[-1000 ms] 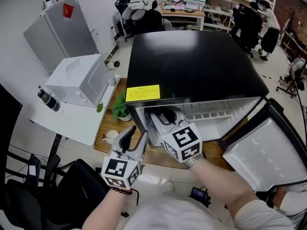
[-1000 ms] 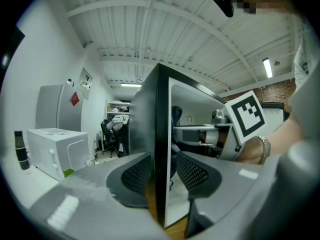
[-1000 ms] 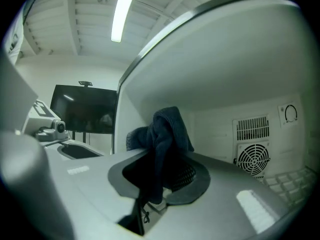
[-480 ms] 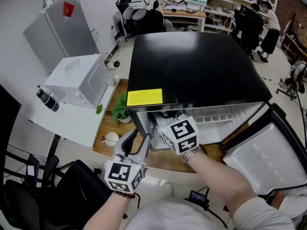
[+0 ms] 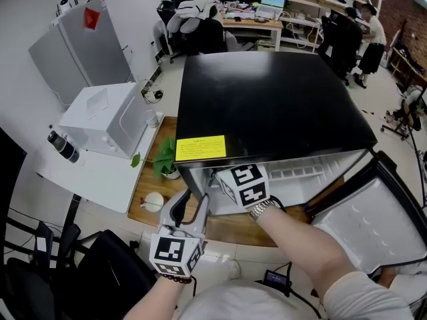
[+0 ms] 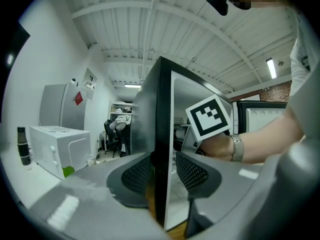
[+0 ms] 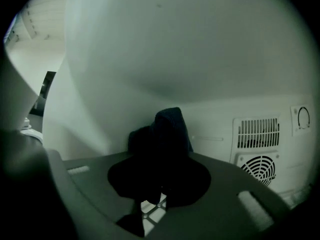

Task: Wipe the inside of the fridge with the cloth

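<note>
Reaching into the black-topped compact fridge [image 5: 267, 99] with its white plastic lining, my right claw [image 7: 159, 191] is shut tight on the dark blue cloth [image 7: 167, 134]. The cloth bunches up from between the jaws and stands ahead of the tips. From the head view only that claw's marker cube [image 5: 243, 185] shows at the fridge mouth; the jaws and cloth are inside, under the top. Ahead of the claw is the pale back wall, and a slotted white vent grille [image 7: 256, 132] with a round fan cover below it sits ahead and to the claw's right. I cannot tell whether the cloth touches any surface; it looks just short of the back wall. My left claw [image 6: 162, 171] straddles the front edge of the fridge's left side wall, one mesh pad on each face, and I read it as clamped there to steady the cabinet. The white-lined door [image 5: 373, 219] hangs open well off to the right claw's right. I judge the wiping step is under way. The next move calls for pressing the cloth flat to the lining and sweeping it across while the left grip holds firm.
</note>
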Action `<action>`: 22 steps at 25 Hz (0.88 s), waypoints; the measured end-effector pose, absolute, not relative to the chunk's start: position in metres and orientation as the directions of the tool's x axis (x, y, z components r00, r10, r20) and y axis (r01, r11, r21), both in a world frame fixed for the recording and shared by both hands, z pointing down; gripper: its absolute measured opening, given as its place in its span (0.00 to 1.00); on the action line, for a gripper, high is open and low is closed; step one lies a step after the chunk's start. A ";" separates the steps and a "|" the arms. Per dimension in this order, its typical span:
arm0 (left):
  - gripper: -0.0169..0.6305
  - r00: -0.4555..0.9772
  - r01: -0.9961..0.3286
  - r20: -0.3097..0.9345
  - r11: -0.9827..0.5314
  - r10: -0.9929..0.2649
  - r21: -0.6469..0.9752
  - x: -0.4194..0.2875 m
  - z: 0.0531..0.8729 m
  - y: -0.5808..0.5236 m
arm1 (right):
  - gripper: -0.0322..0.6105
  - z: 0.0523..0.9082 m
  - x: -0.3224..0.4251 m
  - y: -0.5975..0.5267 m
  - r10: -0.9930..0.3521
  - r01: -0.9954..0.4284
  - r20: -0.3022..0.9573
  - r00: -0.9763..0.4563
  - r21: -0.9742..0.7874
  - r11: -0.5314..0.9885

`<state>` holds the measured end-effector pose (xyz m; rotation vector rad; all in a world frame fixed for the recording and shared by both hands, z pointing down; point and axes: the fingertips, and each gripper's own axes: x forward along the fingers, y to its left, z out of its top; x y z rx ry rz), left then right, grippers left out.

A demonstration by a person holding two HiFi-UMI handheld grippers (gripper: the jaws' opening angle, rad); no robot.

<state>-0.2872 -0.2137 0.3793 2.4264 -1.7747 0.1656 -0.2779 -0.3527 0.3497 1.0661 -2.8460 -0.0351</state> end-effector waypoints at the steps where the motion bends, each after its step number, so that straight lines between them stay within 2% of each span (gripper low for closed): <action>1: 0.27 0.301 -0.953 0.165 -0.299 -0.939 0.041 -0.287 0.379 -0.214 | 0.17 0.351 -0.278 -0.356 -0.663 -0.661 0.092 -0.743 0.059 0.748; 22: 0.27 0.307 -0.952 0.164 -0.305 -0.938 0.034 -0.287 0.381 -0.217 | 0.17 0.353 -0.269 -0.405 -0.780 -0.776 0.140 -0.610 0.093 0.624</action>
